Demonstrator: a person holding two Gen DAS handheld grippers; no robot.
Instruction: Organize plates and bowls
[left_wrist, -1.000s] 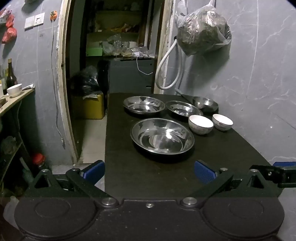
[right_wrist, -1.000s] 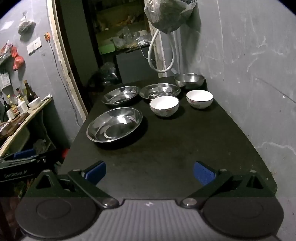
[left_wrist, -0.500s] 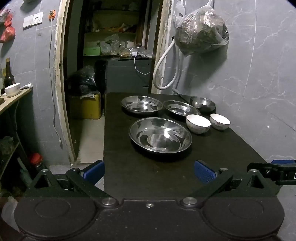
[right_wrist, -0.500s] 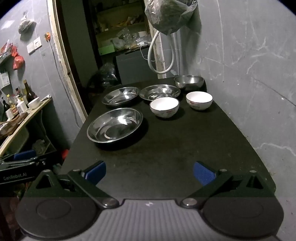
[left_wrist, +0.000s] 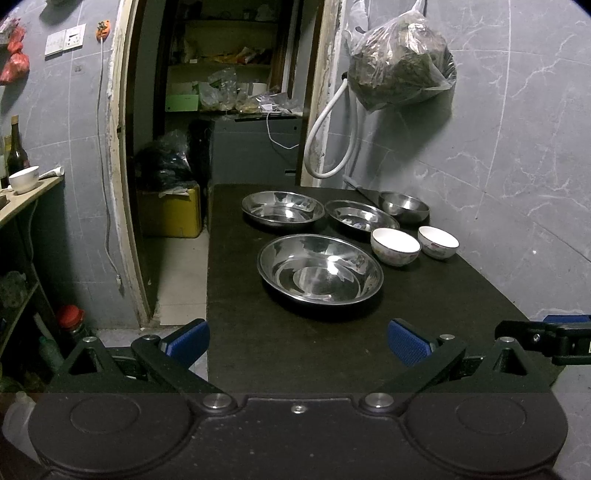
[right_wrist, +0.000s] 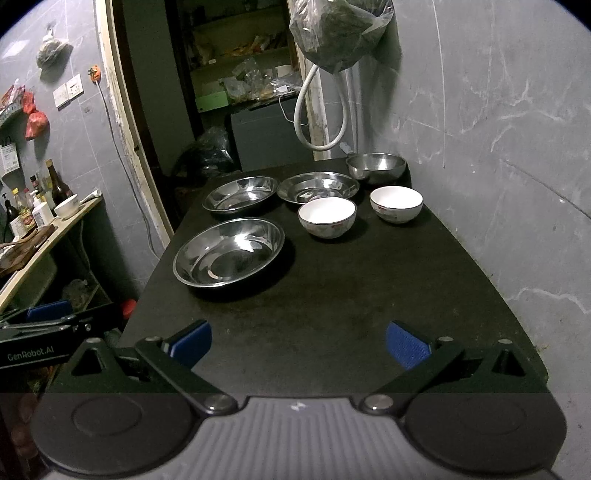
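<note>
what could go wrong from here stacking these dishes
1. The large steel plate lies near the table edge on the doorway side; a nudge might push it off.
2. The two white bowls sit close together, so open fingers around one may knock the other.
3. Shiny thin steel rims could slip from the pads.

Dim room, light falling from overhead; glare flares on the large steel plate (left_wrist: 320, 270), the bench (right_wrist: 369, 295) stays murky, fisheye bends walls, corners vignette black.

Three steel plates (right_wrist: 229, 256), one steel bowl (right_wrist: 376, 168), two white bowls (right_wrist: 327, 216) lie unstacked.
</note>
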